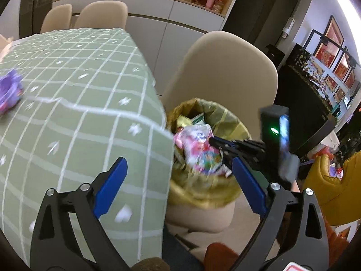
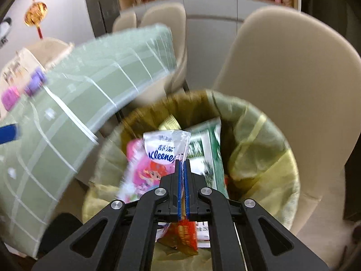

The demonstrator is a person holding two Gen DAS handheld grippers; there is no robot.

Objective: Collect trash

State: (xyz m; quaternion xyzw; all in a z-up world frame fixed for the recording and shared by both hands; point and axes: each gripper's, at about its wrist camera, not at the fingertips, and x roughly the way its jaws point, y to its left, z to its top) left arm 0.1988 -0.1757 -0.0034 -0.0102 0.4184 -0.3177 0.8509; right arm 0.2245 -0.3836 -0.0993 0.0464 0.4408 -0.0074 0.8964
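A beige trash bin (image 2: pixel 291 201) lined with a yellow-green bag stands beside the table, holding several wrappers. My right gripper (image 2: pixel 182 161) is shut on a pink and white Kleenex tissue packet (image 2: pixel 158 155) and holds it over the bin's mouth. In the left wrist view the same packet (image 1: pixel 198 149) hangs from the right gripper (image 1: pixel 214 140) above the bin (image 1: pixel 203 194). My left gripper (image 1: pixel 178 169) is open and empty, over the table's near corner beside the bin. A purple wrapper (image 1: pixel 9 92) lies on the table's left side.
The table (image 1: pixel 79 103) has a green checked cloth. A beige chair (image 1: pixel 227 76) stands right behind the bin, with more chairs (image 1: pixel 101 15) at the far end. A pink item (image 2: pixel 10 98) and a purple one (image 2: pixel 35 82) lie far left on the table.
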